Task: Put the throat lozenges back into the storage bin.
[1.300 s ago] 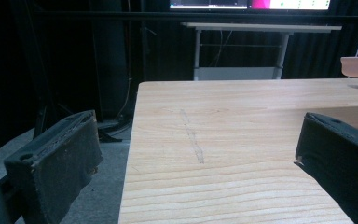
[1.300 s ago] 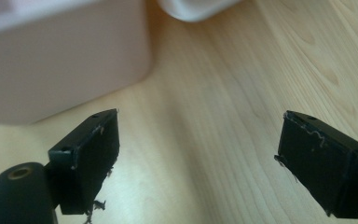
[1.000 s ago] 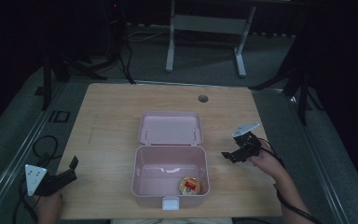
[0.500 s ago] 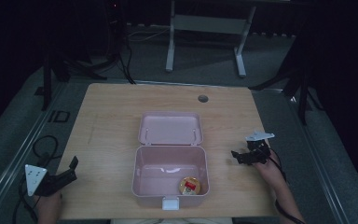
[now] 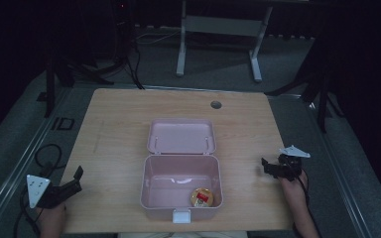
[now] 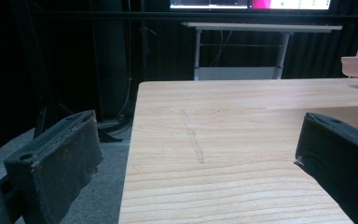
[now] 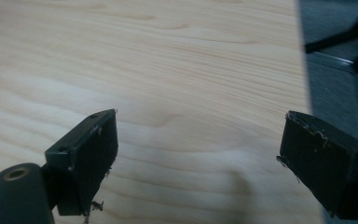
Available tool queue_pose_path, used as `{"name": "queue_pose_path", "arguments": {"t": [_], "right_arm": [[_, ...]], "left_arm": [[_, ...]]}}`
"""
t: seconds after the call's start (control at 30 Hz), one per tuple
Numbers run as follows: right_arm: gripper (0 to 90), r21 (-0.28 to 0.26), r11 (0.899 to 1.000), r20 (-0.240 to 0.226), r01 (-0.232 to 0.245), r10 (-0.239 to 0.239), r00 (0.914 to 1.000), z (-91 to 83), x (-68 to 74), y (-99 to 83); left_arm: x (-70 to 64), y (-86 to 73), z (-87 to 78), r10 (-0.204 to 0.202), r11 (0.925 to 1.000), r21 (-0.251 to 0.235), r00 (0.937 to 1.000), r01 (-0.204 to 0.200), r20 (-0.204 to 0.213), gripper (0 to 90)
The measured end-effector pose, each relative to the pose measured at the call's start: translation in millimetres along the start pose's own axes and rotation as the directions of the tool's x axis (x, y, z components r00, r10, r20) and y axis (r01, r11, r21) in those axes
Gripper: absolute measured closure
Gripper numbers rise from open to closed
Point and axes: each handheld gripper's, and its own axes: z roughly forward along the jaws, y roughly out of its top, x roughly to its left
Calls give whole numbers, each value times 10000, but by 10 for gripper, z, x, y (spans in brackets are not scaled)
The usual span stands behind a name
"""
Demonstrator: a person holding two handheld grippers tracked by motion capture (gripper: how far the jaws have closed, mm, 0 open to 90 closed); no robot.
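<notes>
Left gripper [image 5: 74, 179] sits at the table's [image 5: 119, 129] near left corner, jaws spread wide, nothing between them. Right gripper [image 5: 268, 166] sits near the right edge, jaws likewise apart and empty, over bare wood. Between the two stands the open pink box [image 5: 181, 210], a small round container [image 5: 202, 197] in its near right corner. The box's lid [image 5: 181, 136] lies back behind it.

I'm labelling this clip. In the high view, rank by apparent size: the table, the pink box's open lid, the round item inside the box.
1. Table, largest.
2. Lid.
3. Round item in the box's near right corner, smallest.
</notes>
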Motion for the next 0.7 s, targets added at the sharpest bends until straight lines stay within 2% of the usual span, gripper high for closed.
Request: {"name": "queue_pose_path", "arguments": {"t": [0.13,0.23,0.3,0.37,0.47,0.7], "right_arm": [[110,-79,9984,627,-553,556,9965,-41,-51,-46],[110,-155,9973,1029,-718,730,9920,-49,-61,-69],[110,-258,9970,1129,-724,748,9908,-46,-60,-79],[110,-310,9969,1139,-717,747,9907,-44,-59,-82],[111,-395,9975,880,-586,618,9942,-48,-54,-81],[111,-389,9967,865,-708,740,9935,-41,-71,-79]], "left_arm": [[1,0,-1,-24,10000,-12,10000,24,10,4],[0,0,0,-8,10000,-9,10000,8,15,4],[-1,0,0,31,10000,3,10000,-31,28,4],[-3,0,1,45,10000,1,10000,-45,35,4],[-3,0,2,40,10000,16,10000,-40,42,4],[-3,1,4,42,10000,36,10000,-42,58,4]]}}
